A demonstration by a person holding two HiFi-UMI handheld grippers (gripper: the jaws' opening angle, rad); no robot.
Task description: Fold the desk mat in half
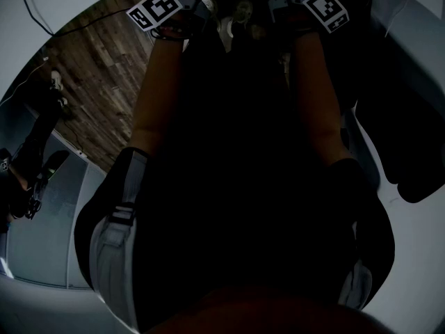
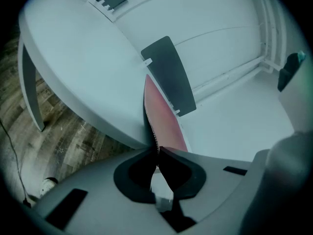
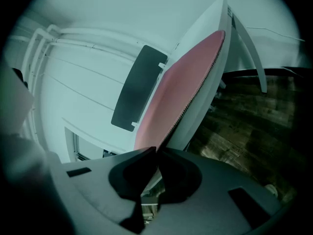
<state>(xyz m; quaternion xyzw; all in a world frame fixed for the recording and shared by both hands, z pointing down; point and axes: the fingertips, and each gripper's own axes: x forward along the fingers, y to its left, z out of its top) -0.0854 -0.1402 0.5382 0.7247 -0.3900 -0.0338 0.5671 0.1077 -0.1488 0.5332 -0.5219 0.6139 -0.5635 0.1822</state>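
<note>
The desk mat (image 2: 165, 124) is pink on one face, with a dark stitched edge, and lies on a white table (image 2: 83, 67). In the left gripper view its near edge runs straight into my left gripper (image 2: 157, 152), whose jaws are shut on it. The right gripper view shows the same mat (image 3: 183, 89) stretching away along the table's edge (image 3: 208, 102), with my right gripper (image 3: 157, 152) shut on its border. In the dim head view only both marker cubes (image 1: 154, 7) (image 1: 325, 8) and the person's forearms show. The mat cannot be made out there.
A dark rectangular panel (image 2: 168, 75) (image 3: 136, 88) hangs on the white partition behind the table. Wooden floor (image 2: 63, 141) (image 3: 244, 121) lies below the table's edge, beside a grey table leg (image 2: 30, 89). Dark clothing fills the middle of the head view.
</note>
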